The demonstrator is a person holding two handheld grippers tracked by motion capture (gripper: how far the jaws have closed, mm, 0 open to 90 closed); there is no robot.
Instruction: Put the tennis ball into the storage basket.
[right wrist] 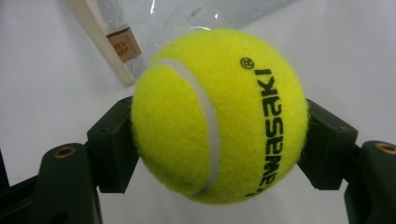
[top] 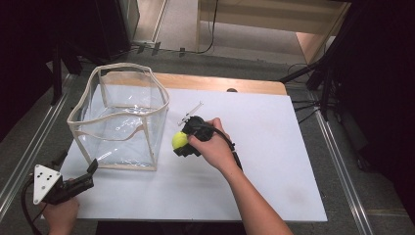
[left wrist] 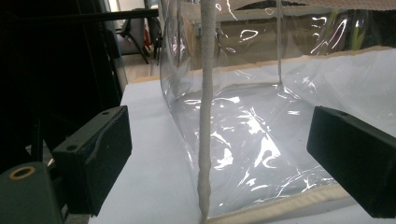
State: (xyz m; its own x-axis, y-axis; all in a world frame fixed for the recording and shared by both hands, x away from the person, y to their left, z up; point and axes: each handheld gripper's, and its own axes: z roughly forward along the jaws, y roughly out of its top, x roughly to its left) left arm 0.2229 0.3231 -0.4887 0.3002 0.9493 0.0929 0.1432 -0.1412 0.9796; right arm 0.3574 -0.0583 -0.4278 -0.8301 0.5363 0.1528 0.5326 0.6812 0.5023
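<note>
A yellow tennis ball (top: 179, 140) (right wrist: 219, 116) is clamped between the jaws of my right gripper (top: 182, 142) (right wrist: 219, 140), just right of the clear bag's near right corner. The clear plastic bag (top: 120, 117) (left wrist: 261, 135) with cream trim stands open-topped on the white table (top: 254, 147). My left gripper (top: 90, 171) (left wrist: 219, 158) sits at the table's front left corner, open, with its jaws spread on either side of the bag's near corner seam (left wrist: 205, 140), nothing between them touching.
A wooden strip (top: 220, 83) runs along the table's far edge. Metal rails (top: 342, 161) flank both sides. Black stands and cables (top: 318, 78) crowd the back right. Bare white surface stretches right of the right hand.
</note>
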